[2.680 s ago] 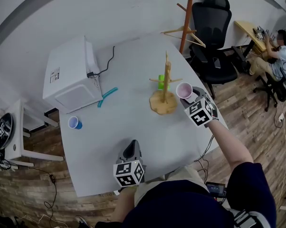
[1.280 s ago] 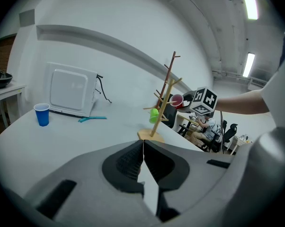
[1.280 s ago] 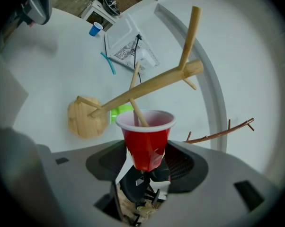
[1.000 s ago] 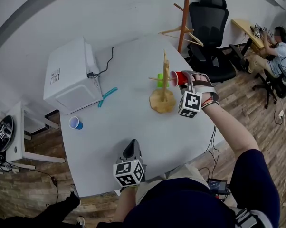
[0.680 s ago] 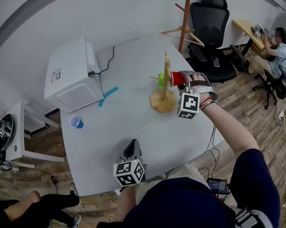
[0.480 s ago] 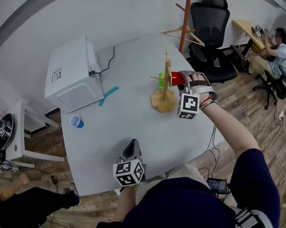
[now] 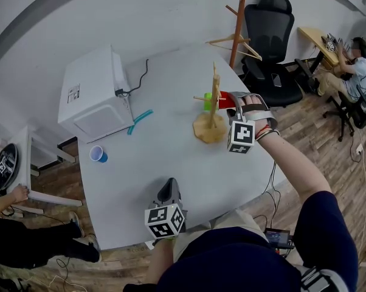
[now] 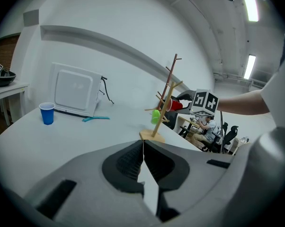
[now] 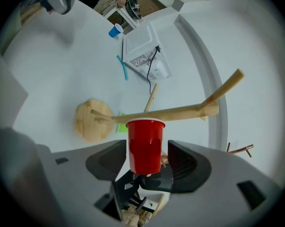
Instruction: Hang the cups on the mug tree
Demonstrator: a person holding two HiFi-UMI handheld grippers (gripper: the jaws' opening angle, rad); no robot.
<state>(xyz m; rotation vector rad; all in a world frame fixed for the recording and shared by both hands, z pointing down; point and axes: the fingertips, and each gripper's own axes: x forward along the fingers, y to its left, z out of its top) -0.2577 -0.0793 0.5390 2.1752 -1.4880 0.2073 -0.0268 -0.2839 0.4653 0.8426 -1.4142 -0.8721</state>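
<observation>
Now I am holding the red cup (image 9: 145,145) in my right gripper (image 9: 147,167). The jaws are standing wide and pressing on the cup's two sides. The cup is lying along the gripper, with its bottom toward me and its open mouth pointing away.

Straight ahead of the gripper, just past the rim, the trunk of the mug tree (image 9: 175,111) is running across from side to side. The rim is sitting right by the trunk, but I cannot tell if it is touching. The cup is hiding the peg I am aiming for. So I am thinking the next push is going straight forward, along the cup. If the mouth is missing the peg, the cup may bump the trunk and tip the tree.

A green cup (image 7: 207,101) is hanging on the other side of the trunk from my gripper.

My right gripper is much the nearer one. My left gripper (image 8: 143,161) is shut tight on nothing, waiting back near my body, well apart from the tree. A blue cup (image 7: 98,155) is standing on the bench (image 7: 165,145), ahead of it and to its left.

A little while ago the red cup was pointing mouth up, beside the foot of the tree. Now it is turned on its side and is higher, up by the trunk. The left gripper and the blue cup are staying where they were.
</observation>
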